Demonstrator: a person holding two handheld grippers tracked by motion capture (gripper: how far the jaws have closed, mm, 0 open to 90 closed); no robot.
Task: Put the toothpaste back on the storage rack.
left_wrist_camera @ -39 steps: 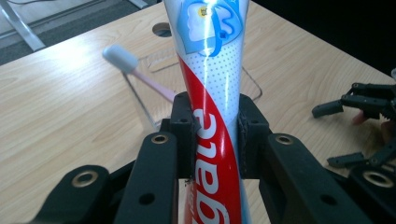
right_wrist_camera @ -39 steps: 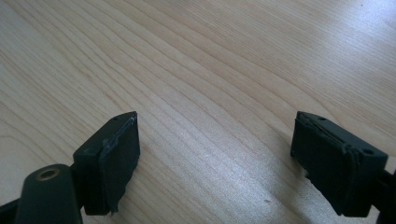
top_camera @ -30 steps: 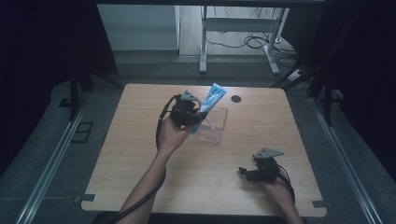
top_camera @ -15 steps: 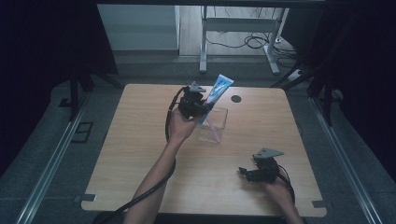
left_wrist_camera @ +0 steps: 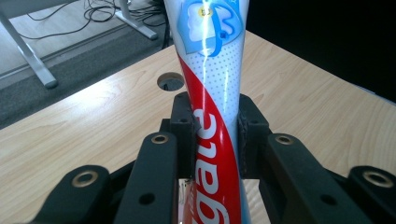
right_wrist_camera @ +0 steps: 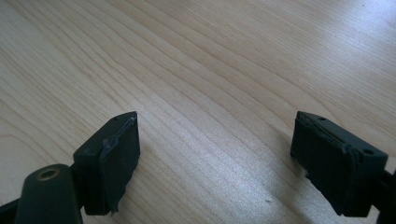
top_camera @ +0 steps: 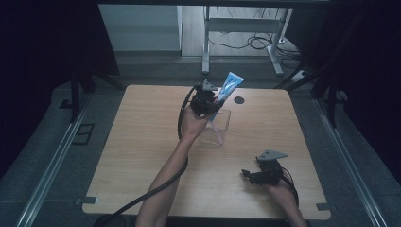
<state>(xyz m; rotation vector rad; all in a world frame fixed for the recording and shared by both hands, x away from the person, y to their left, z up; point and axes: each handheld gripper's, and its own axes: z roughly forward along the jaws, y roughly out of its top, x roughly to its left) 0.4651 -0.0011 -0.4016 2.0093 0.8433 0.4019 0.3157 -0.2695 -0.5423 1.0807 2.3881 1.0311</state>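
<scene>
A blue, white and red toothpaste tube (top_camera: 228, 87) (left_wrist_camera: 212, 88) is held up in the air by my left gripper (top_camera: 215, 105) (left_wrist_camera: 215, 126), whose jaws are shut on the tube's red middle. The tube points up and away toward the table's far edge, just above a clear plastic box (top_camera: 218, 128) at mid-table. Near the front right of the table my right gripper (top_camera: 249, 174) (right_wrist_camera: 229, 149) rests low over bare wood, jaws wide open with nothing between them.
The wooden table (top_camera: 142, 142) has a round cable hole (top_camera: 239, 100) (left_wrist_camera: 170, 82) near its far edge. Beyond the table stand a metal desk frame (top_camera: 206, 42) and floor cables (top_camera: 246, 42). Dark curtains flank both sides.
My left gripper has carried the toothpaste tube up and toward the far right, over the clear box. The right gripper has stayed still.
</scene>
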